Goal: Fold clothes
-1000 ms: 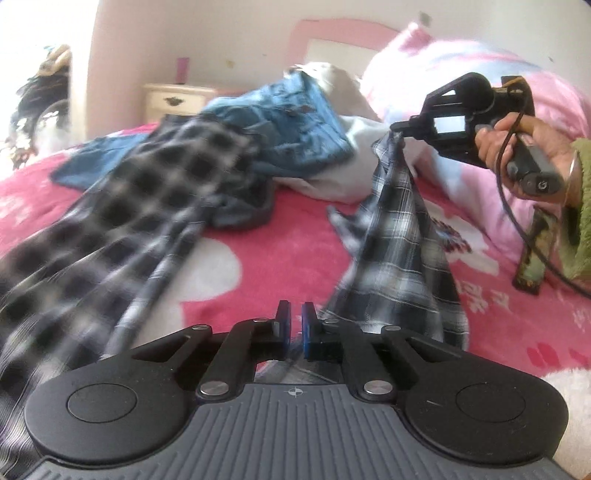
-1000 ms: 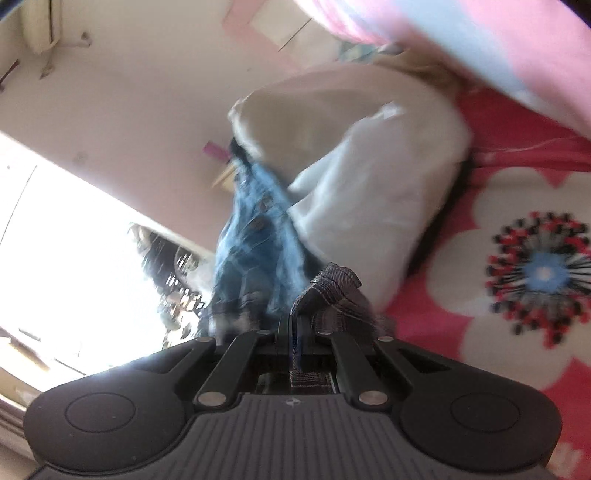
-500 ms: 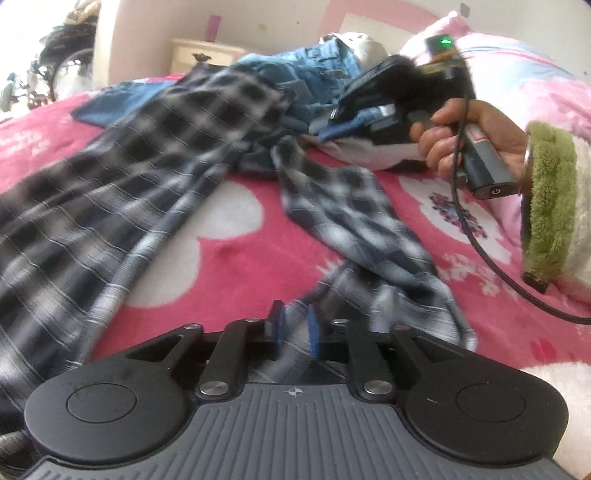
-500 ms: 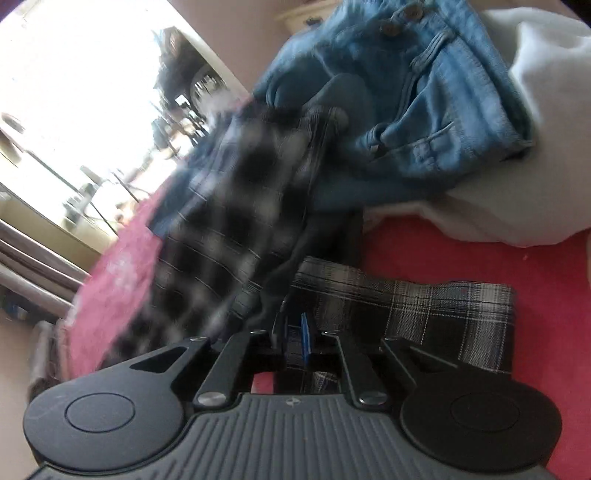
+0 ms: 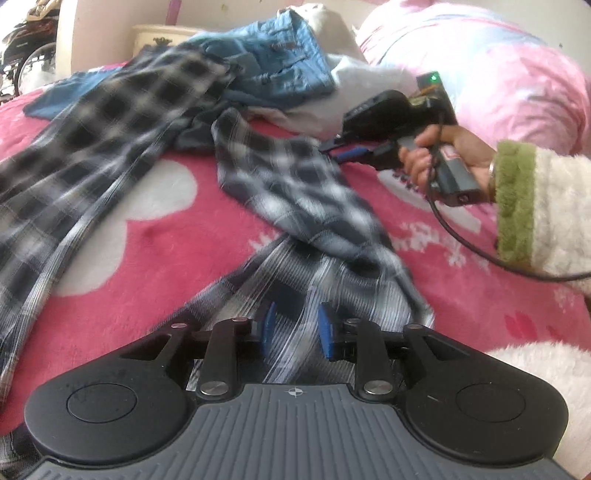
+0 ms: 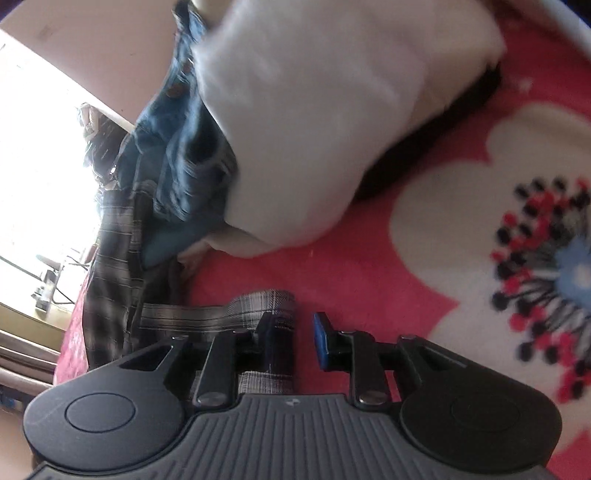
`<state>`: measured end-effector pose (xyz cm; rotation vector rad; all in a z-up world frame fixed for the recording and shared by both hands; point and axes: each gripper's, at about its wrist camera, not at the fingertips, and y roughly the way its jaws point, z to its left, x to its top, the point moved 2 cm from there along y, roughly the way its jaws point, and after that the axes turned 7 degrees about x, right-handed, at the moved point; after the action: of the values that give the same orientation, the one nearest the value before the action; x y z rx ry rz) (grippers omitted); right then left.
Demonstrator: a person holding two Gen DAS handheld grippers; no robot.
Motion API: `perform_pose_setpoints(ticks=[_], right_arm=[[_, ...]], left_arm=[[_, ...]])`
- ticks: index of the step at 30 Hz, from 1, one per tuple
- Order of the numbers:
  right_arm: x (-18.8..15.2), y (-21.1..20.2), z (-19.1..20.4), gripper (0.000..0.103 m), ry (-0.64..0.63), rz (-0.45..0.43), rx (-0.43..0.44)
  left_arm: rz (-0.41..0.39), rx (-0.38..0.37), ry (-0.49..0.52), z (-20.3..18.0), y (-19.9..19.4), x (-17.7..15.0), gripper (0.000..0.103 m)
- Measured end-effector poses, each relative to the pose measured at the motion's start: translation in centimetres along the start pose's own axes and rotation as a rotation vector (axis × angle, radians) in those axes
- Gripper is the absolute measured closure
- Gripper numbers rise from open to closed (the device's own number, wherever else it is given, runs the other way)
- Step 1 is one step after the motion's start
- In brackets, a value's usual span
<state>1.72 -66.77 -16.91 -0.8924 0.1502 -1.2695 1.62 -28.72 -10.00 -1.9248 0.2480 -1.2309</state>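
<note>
A dark plaid garment (image 5: 295, 192) lies in a folded strip on the pink bed cover (image 5: 155, 221). Its near end lies under my left gripper (image 5: 294, 328), whose jaws stand open over the cloth without pinching it. My right gripper (image 5: 343, 149) is seen from the left wrist view at the far end of the strip. In the right wrist view my right gripper (image 6: 303, 339) is open, with the plaid cuff (image 6: 266, 302) lying beside its left finger on the cover.
A second, larger plaid garment (image 5: 92, 122) stretches along the left. Blue jeans (image 5: 273, 59) and a white cloth (image 6: 332, 122) are piled at the back. A pink pillow (image 5: 498, 62) lies at the right, a nightstand (image 5: 162, 35) behind.
The right gripper lowered the lifted plaid end onto the bed and opened, letting it go. The left gripper also opened and released its end.
</note>
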Motion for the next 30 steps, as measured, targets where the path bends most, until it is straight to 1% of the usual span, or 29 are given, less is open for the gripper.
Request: perform_pose_setpoints(ticks=[2,3,4,6,7,9,12,13,16,18,21,24,26,28,29,30], right_arm=[[-0.2,0.8,0.1,0.078,-0.01,-0.009,0.025],[-0.2,1.0,0.3,0.088,-0.016,-0.01,0.039],[-0.3,1.1,0.5,0.095,-0.027,-0.004,0.046],[-0.4,0.7,1.6,0.097,-0.082,-0.014,0.027],[-0.4,-0.2,1.8,0.097,-0.093,-0.033,0.02],[-0.4,-2.3,2.1,0.097,-0.108,-0.076,0.007],[-0.3,-7.0,2.3,0.097,-0.118,-0.173,-0.048],[-0.3,-8.9,2.0,0.097,-0.113,-0.21,-0.078],[-0.3,-12.6,0.2,0.097,-0.1,-0.263,-0.189],[-0.4,-13.4,-0.9,0.097,-0.063,-0.259,-0.248],[-1.3,-15.0,-3.4,0.097,-0.021,-0.244,-0.363],[-2.2,-15.1,-4.9,0.097,-0.022,-0.215,-0.471],[-2.6,-14.6,-5.6,0.096,-0.056,-0.17,-0.554],[-2.9,-13.9,-5.6,0.09,-0.099,-0.145,-0.642],[-3.0,-13.8,-5.4,0.089,-0.127,-0.147,-0.677],[-3.1,-14.1,-4.9,0.087,-0.154,-0.166,-0.688]], left_arm=[[0.013,0.015,-0.014,0.3,-0.1,-0.4,0.078],[0.014,0.027,-0.023,0.6,-0.2,-0.6,0.078],[0.014,0.039,-0.032,0.8,-0.4,-0.8,0.078],[0.015,0.065,-0.051,1.4,-0.8,-1.2,0.078],[0.015,0.075,-0.06,1.7,-1.1,-1.3,0.078],[0.016,0.096,-0.079,2.3,-1.6,-1.7,0.078],[0.016,0.124,-0.096,3.1,-2.3,-2.3,0.078],[0.015,0.133,-0.099,3.3,-2.4,-2.4,0.078],[0.02,0.16,-0.082,3.4,-2.6,-2.8,0.078],[0.022,0.173,-0.073,3.4,-2.7,-3.0,0.078],[0.025,0.189,-0.066,3.3,-2.9,-3.1,0.078],[0.027,0.2,-0.061,3.4,-3.1,-3.3,0.078],[0.028,0.205,-0.06,3.5,-3.1,-3.4,0.078],[0.029,0.207,-0.062,3.7,-3.2,-3.4,0.078],[0.027,0.206,-0.063,3.7,-3.4,-3.4,0.078],[0.024,0.204,-0.062,3.8,-3.5,-3.3,0.078]])
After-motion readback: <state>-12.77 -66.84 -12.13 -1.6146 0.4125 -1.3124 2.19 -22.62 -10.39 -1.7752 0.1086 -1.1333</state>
